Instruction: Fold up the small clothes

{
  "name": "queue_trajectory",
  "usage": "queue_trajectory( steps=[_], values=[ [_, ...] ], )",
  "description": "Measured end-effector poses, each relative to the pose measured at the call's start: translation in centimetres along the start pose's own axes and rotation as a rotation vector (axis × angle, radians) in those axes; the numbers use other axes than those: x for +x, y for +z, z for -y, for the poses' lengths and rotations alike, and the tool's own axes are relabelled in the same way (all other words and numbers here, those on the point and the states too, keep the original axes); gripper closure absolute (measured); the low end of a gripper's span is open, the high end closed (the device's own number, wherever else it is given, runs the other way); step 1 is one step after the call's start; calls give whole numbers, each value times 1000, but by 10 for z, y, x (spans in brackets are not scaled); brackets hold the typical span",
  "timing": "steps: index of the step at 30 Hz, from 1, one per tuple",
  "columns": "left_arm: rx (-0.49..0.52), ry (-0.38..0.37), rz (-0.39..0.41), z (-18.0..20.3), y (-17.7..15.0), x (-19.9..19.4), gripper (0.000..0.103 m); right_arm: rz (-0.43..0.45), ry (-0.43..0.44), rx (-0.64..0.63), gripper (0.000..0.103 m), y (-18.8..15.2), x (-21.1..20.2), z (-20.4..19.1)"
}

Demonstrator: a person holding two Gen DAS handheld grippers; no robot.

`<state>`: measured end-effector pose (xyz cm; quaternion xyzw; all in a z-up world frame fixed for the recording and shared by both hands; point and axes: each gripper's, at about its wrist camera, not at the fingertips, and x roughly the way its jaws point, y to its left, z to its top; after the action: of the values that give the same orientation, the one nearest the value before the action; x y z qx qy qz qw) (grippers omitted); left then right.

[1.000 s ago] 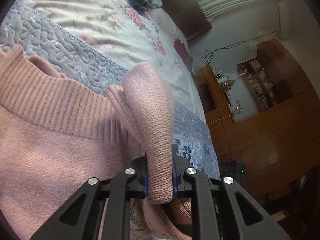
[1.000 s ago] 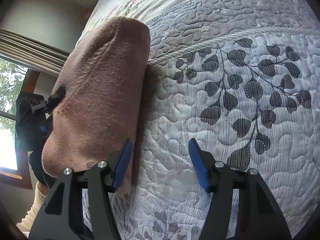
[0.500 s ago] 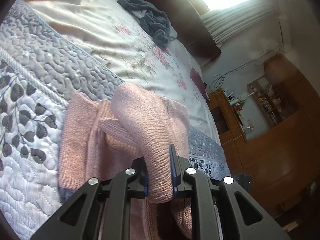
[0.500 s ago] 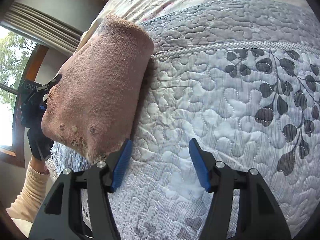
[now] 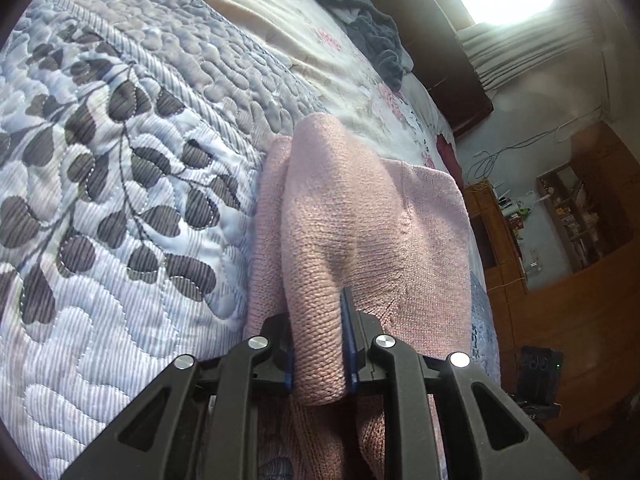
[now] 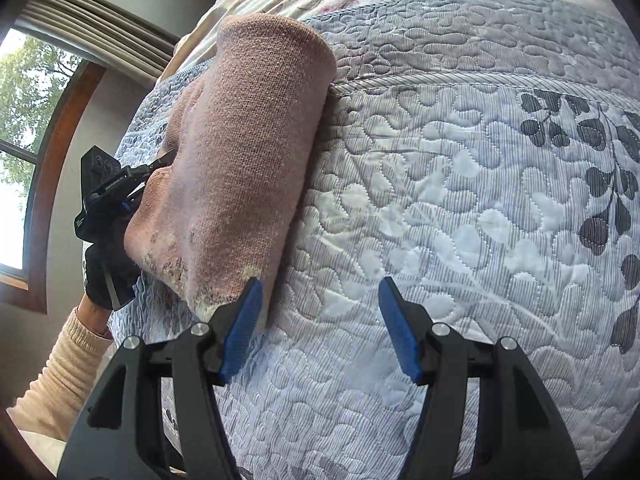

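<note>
Our left gripper (image 5: 318, 354), fingers clamped on a fold of the pink sweater (image 5: 360, 232), has carried it up and over, so the garment now lies doubled near the bed (image 5: 120, 200) edge. Our right gripper (image 6: 320, 330) hovers beside it, fingers apart; the sweater's underside and lower hem are hidden.

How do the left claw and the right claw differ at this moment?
The left claw is shut on a fold of the pink sweater; the right claw is open and holds nothing. The left claw is over the sweater, while the right claw has only bare quilt between its fingers. Both have black arms and blue pads.
</note>
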<state>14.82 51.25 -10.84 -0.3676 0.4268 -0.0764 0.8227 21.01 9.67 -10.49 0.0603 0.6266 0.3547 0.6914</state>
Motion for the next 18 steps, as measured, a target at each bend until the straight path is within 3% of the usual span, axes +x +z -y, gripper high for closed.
queue_trajectory(
  steps=[3,6,11,13,18],
  values=[
    [14,19,0,8,-6,-22,79,2,14,-4,41,1,2,-7],
    [53,38,-1,21,-22,-48,65,11,34,-10,37,-2,3,-18],
    [147,34,-27,45,-62,-73,58,12,87,-9,36,-5,12,-37],
    [155,17,-42,54,-72,-72,54,4,82,-5,33,-6,20,-44],
    [138,109,-95,52,-77,-45,58,-39,69,32,32,-8,45,-47]
  ],
)
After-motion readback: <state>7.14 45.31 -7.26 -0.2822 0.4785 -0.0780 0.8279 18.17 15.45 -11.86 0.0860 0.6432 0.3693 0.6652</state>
